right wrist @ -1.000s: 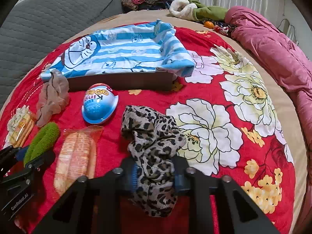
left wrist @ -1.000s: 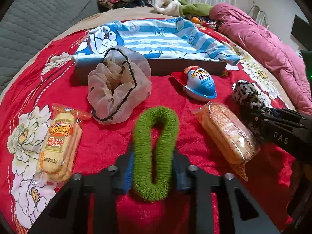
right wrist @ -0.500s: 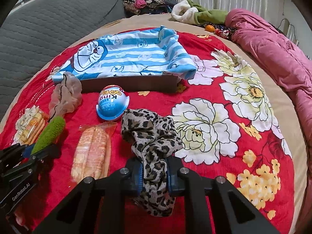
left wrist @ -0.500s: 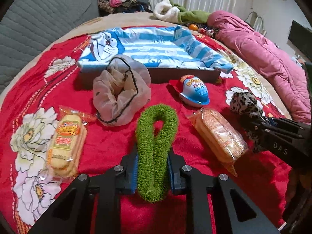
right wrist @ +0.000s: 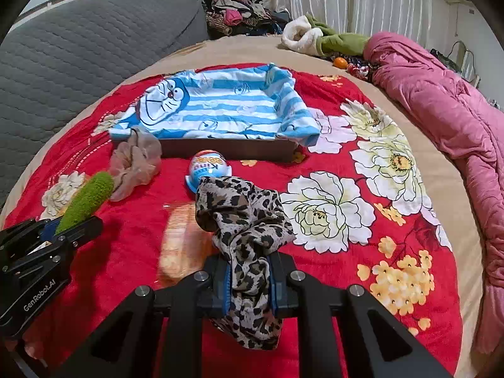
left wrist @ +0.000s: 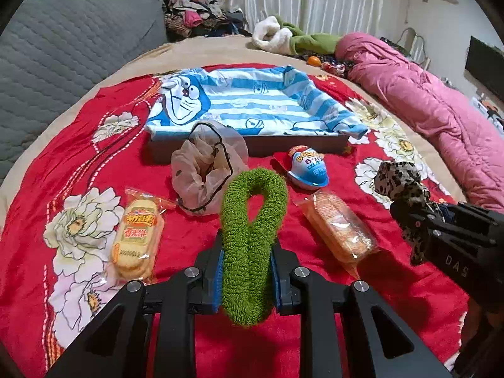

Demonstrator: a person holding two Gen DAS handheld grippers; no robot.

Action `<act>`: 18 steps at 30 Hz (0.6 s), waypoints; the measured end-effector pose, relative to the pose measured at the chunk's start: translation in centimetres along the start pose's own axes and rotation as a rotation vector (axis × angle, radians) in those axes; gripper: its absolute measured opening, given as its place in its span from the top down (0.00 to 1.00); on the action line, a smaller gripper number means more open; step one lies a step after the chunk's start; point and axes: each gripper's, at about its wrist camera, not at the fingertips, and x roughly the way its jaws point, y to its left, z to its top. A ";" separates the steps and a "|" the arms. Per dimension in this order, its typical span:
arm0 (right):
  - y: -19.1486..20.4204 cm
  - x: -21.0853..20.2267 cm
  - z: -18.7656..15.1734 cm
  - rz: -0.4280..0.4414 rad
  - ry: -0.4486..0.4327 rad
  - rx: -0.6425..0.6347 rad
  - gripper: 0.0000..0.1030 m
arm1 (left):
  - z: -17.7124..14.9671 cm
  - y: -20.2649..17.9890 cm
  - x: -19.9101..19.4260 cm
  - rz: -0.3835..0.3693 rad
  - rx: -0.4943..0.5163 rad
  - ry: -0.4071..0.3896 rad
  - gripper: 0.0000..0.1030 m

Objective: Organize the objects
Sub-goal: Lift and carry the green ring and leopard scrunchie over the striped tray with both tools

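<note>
My left gripper (left wrist: 247, 278) is shut on a green fuzzy scrunchie (left wrist: 252, 230) and holds it above the red blanket. My right gripper (right wrist: 249, 280) is shut on a leopard-print scrunchie (right wrist: 244, 220), also lifted. Each shows in the other view: the leopard scrunchie (left wrist: 400, 182) at the right, the green scrunchie (right wrist: 86, 200) at the left. A shallow brown box lined with a blue striped Doraemon cloth (left wrist: 249, 104) (right wrist: 217, 104) stands farther back. A beige sheer scrunchie (left wrist: 204, 170) (right wrist: 135, 163) lies in front of it.
On the blanket lie a blue egg-shaped toy (left wrist: 308, 167) (right wrist: 208, 168), a yellow rice-cracker pack (left wrist: 137, 236) and an orange cracker pack (left wrist: 340, 230) (right wrist: 182, 239). A pink duvet (right wrist: 441, 104) lies along the right. A grey headboard (left wrist: 63, 47) stands at the left.
Both grippers have closed on their scrunchies and lifted them off the blanket, pulling up and back. The other objects have not moved.
</note>
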 end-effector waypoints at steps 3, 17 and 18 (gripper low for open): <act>0.7 -1.2 -0.2 0.003 -0.015 -0.008 0.83 | 0.0 0.1 -1.2 0.001 -0.001 -0.019 0.77; 4.5 -6.1 0.2 0.026 -0.098 -0.059 0.83 | 1.2 1.5 -6.0 0.019 -0.009 -0.104 0.77; 4.7 -6.3 0.4 0.028 -0.103 -0.061 0.83 | 1.4 1.6 -6.3 0.019 -0.008 -0.109 0.77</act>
